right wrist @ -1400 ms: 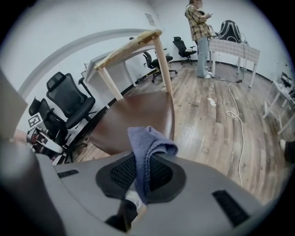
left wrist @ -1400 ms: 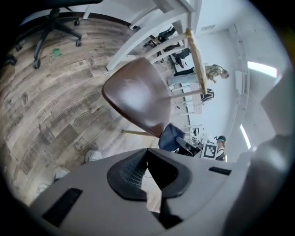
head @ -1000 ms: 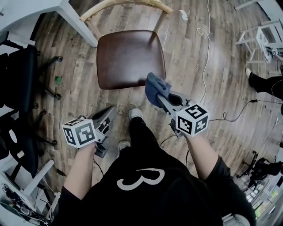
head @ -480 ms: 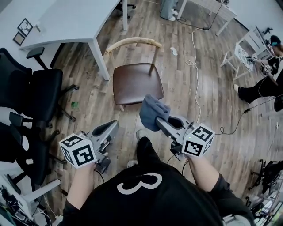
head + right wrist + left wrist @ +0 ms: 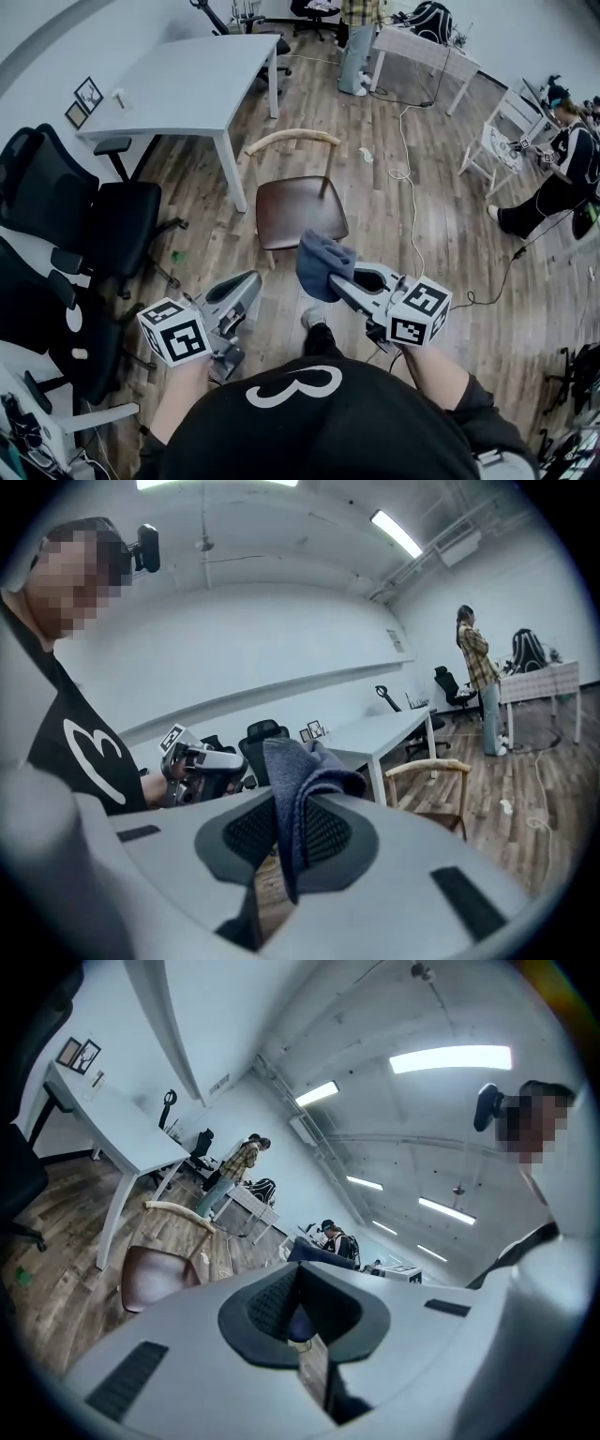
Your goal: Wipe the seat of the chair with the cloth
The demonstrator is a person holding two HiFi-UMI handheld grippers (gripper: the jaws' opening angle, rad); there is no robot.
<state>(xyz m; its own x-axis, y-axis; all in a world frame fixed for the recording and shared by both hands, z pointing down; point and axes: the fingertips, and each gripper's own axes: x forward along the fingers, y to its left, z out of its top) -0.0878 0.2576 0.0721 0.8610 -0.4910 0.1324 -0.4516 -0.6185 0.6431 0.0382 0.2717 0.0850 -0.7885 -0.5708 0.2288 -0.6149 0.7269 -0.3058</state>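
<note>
Right gripper: I'm clamping my right gripper point(image 5: 330, 277) onto the cloth point(image 5: 317, 261). The jaws are squeezing a fold of it, and the rest is bunching up above the tips.
Cloth: it's blue-grey, and I'm holding it up in the air on my side of the chair point(image 5: 300, 192). It's hanging clear of the seat point(image 5: 298, 214), not touching it.
Left gripper: I'm keeping my left gripper point(image 5: 246, 289) low on my left. Its jaws are pressing together with nothing between them, and it's pointing roughly toward the chair.
Chair: it's standing ahead of me on the wooden floor point(image 5: 441, 253). The dark brown seat is facing me, and the pale curved backrest point(image 5: 292, 140) is on the far side.
Around: a white table point(image 5: 187, 80) is sitting beyond the chair to the left, with black office chairs point(image 5: 103, 225) lining my left side. A white cable point(image 5: 407, 178) is snaking over the floor to the right. One person point(image 5: 561, 169) is sitting far right, and another point(image 5: 354, 37) is standing by a far desk.
</note>
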